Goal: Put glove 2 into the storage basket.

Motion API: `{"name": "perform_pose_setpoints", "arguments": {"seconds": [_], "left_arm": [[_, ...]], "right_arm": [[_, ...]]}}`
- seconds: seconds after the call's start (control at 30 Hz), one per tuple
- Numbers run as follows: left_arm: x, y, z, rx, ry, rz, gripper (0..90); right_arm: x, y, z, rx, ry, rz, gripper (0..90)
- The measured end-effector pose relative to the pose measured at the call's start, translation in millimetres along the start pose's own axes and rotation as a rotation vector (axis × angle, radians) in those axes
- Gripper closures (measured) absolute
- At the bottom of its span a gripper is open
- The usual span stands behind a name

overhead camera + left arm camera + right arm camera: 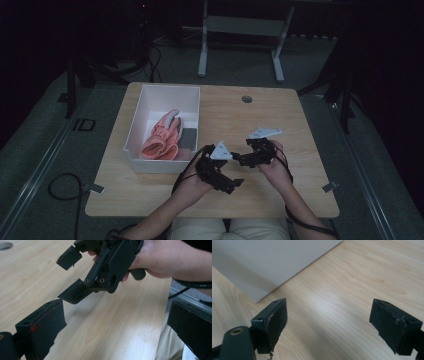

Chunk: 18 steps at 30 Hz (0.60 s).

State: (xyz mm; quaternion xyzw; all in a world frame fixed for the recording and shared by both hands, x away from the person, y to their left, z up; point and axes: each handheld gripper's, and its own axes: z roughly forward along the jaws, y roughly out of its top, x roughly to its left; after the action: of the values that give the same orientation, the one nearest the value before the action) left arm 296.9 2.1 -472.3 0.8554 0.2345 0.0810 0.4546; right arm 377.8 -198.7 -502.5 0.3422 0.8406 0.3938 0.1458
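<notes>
- Left gripper [235,184]: black, jaws wide apart with nothing between them, held just above the bare table [280,115], tips toward the right gripper.
- Right gripper [239,159]: black, jaws also spread and empty, just beyond the left one's tips, its lower jaw almost touching them, pointing toward the white bin [165,92].
</notes>
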Motion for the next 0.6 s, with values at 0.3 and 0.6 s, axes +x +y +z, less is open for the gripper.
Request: {"name": "perform_pose_setpoints", "arguments": {"seconds": [0.3,0.6], "left_arm": [[-5.6,-17.5,16.4,0.000,-0.029,0.008,1.1],[-11.5,-38.7,32.7,-0.002,-0.044,0.041,1.1]], "right_arm": [[-6.3,-25.9,3.2,0.032,-0.011,-0.003,14.6],[-8.0,-42.1,5.4,0.041,-0.014,-0.004,14.7]]}}
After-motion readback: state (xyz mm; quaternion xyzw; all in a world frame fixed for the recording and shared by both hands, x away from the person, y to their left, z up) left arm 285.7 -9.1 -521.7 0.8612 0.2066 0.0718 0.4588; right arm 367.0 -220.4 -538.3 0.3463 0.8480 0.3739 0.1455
